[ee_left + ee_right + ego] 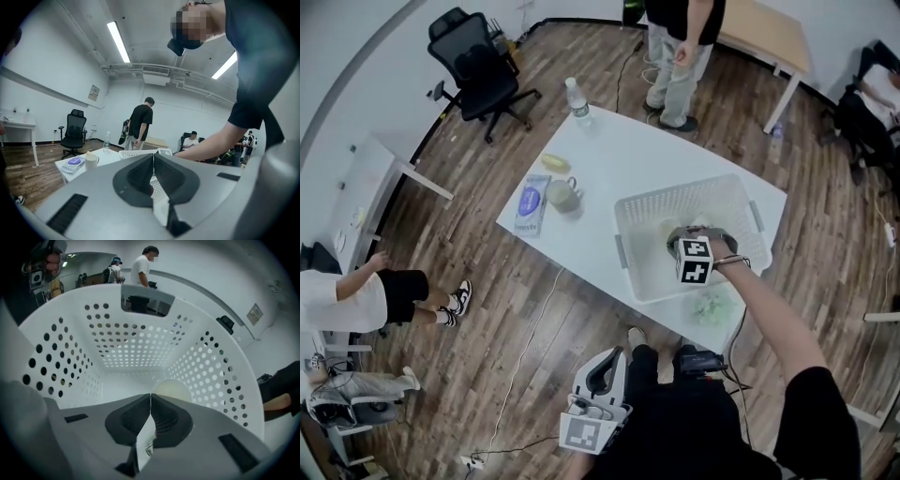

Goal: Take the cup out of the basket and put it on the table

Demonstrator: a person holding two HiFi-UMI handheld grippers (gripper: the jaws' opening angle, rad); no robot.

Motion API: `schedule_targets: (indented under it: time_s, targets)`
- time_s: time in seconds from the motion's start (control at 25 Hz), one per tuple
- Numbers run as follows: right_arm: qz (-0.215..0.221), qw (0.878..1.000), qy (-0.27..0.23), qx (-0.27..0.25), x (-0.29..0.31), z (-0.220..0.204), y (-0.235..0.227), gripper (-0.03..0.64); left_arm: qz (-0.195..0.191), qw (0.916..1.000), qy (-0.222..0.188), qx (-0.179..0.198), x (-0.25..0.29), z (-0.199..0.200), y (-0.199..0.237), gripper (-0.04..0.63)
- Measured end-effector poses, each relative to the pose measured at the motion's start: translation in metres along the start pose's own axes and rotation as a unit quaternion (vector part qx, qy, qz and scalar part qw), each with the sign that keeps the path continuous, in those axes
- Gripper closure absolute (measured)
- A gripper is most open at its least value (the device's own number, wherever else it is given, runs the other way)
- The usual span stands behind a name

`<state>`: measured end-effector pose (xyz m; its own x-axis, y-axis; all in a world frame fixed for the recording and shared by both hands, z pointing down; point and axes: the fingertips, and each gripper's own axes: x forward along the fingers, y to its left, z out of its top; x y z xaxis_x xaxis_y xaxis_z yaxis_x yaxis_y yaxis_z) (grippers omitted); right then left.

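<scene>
The cup (172, 389) sits in the basket (61, 348) — not picked up yet. The right gripper (150, 397) is near it, shut and empty — so is the left gripper (153, 157).

The white perforated plastic basket (630, 251) looks matt. The white table (614, 150) is smooth. The brown plank floor (478, 272) is grained wood.

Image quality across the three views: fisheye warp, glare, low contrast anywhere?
Head view: strong fisheye, the room bends towards the edges; white table evenly lit. Left gripper view: ceiling light strips glare. Right gripper view: dark vignetted corners, basket wall bowed, pale cup low-contrast against the white, partly behind the shut right gripper.
</scene>
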<state>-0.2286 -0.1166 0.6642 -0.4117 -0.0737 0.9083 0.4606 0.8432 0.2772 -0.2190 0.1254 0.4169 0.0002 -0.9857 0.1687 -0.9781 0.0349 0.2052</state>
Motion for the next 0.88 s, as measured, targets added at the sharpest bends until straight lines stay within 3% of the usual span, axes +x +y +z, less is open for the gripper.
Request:
schedule_targets:
  time_s: [0.28,0.48,0.68,0.88]
  targets:
    - [-0.054,0.997,-0.049,-0.003,-0.079,0.03,-0.014,0.589,-0.046,0.9987,-0.014,0.015,0.013,0.009,-0.01,0.584]
    - [-0.116,0.99,-0.076,-0.01,-0.159,0.037,-0.015,0.589,-0.098,0.9949,-0.015,0.017,0.028,0.007,-0.026,0.583]
    - [-0.167,0.983,-0.073,-0.014,-0.231,0.019,0.001,0.589,-0.152,0.9873,-0.029,0.037,0.051,0.007,-0.055,0.583]
    - [-0.235,0.97,-0.057,0.027,-0.293,-0.025,0.017,0.589,-0.216,0.9753,-0.023,0.039,0.078,0.007,-0.095,0.583]
